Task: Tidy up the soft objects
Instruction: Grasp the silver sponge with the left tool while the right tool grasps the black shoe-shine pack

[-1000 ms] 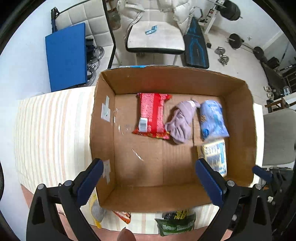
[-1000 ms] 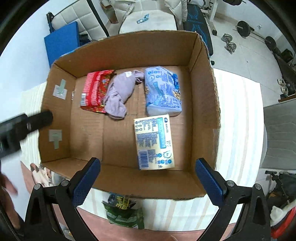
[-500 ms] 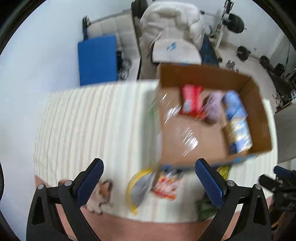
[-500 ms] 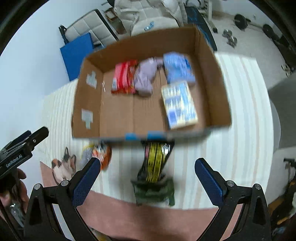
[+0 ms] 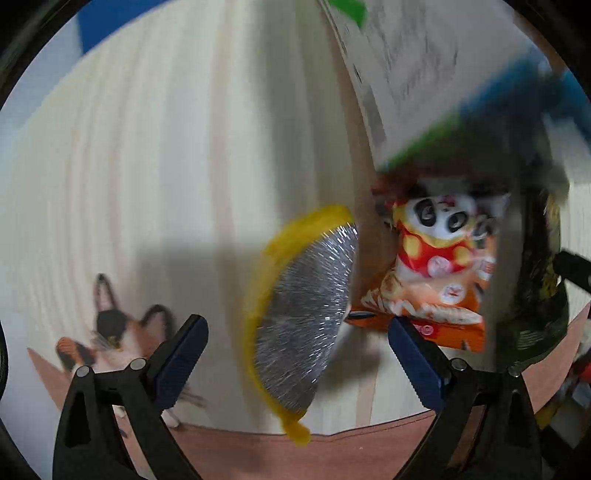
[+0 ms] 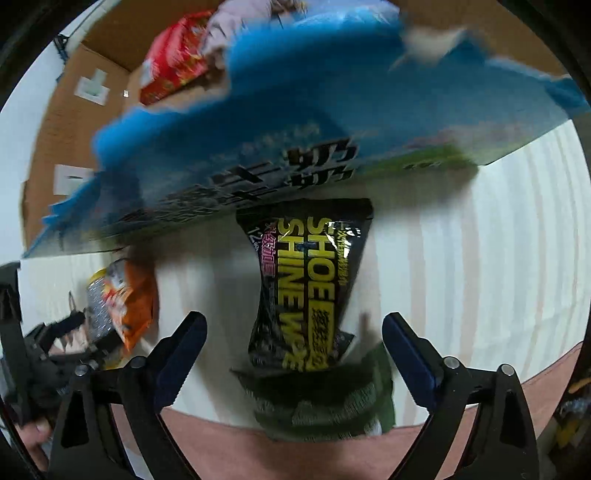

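My left gripper [image 5: 295, 354] is open, low over the striped cloth, with a yellow-and-silver packet [image 5: 299, 317] lying between its fingers. An orange panda snack bag [image 5: 432, 280] lies just right of it, by the cardboard box wall [image 5: 388, 62]. My right gripper [image 6: 293, 350] is open around a black "Shoe Shine" pouch [image 6: 306, 284], which rests partly on a dark green cloth [image 6: 332, 398]. The box's blue printed front [image 6: 280, 147] fills the view above; a red packet [image 6: 171, 70] and a lilac cloth [image 6: 243, 18] lie inside.
A cat picture [image 5: 110, 332] lies on the striped cloth at the left. The table's brown front edge [image 5: 258, 454] runs just under both grippers. The left gripper [image 6: 55, 343] and the orange bag [image 6: 125, 299] show at the right wrist view's left.
Both grippers have dropped from above the box to the table in front of it. Each now straddles a packet, still open.
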A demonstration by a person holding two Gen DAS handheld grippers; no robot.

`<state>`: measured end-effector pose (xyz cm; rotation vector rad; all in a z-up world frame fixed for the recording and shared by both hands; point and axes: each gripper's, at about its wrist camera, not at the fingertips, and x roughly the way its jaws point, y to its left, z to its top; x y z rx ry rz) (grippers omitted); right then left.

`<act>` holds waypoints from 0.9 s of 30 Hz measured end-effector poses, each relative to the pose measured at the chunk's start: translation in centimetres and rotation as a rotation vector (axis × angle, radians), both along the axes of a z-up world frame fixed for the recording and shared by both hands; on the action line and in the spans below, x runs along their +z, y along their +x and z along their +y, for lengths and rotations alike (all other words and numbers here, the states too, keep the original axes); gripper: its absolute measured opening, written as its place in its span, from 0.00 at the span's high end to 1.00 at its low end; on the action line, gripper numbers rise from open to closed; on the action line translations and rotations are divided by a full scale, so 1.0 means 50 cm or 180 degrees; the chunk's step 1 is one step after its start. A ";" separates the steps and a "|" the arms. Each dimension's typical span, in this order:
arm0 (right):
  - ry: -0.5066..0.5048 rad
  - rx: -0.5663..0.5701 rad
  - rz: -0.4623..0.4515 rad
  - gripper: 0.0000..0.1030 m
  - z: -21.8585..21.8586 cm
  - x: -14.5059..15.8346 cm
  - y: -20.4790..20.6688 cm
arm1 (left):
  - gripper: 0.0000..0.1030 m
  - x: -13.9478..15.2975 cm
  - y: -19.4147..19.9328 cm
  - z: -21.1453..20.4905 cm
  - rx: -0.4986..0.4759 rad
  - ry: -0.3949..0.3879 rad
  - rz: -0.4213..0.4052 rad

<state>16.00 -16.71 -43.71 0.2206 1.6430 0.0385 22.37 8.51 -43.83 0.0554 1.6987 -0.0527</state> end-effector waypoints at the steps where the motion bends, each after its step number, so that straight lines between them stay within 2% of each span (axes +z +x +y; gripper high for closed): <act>1: -0.0015 -0.0003 0.0008 0.10 0.003 -0.008 0.001 | 0.09 -0.008 -0.002 -0.002 0.0014 -0.0027 0.0015; 3: -0.0033 0.0000 0.0044 0.24 0.010 -0.023 0.003 | 0.27 -0.015 -0.009 -0.003 0.0049 -0.0044 0.0024; 5: -0.0062 0.0030 0.0089 0.33 0.018 -0.034 0.002 | 0.37 -0.007 -0.015 -0.007 0.0043 -0.0019 -0.0062; 6: -0.0127 0.0066 0.0089 0.40 0.022 -0.036 -0.002 | 0.48 -0.004 -0.019 -0.004 0.0076 -0.0020 -0.0079; 7: -0.0156 0.0102 0.0103 0.44 0.025 -0.037 -0.007 | 0.53 0.000 -0.024 0.001 0.0125 -0.0027 -0.0089; 10: -0.0150 0.0179 0.0217 0.49 0.031 -0.040 -0.035 | 0.54 0.000 -0.048 0.022 0.0383 -0.0183 0.0009; 16: -0.0108 0.0403 0.0399 0.53 0.033 -0.035 -0.105 | 0.54 -0.010 -0.134 0.037 0.0711 -0.0205 0.0162; 22: -0.0004 0.0297 0.0475 0.48 0.018 -0.053 -0.132 | 0.52 -0.015 -0.175 0.027 0.0792 -0.0067 0.0136; 27: -0.0167 0.0421 0.0432 0.48 0.039 -0.065 -0.126 | 0.53 -0.019 -0.162 -0.007 0.0824 0.0001 0.0162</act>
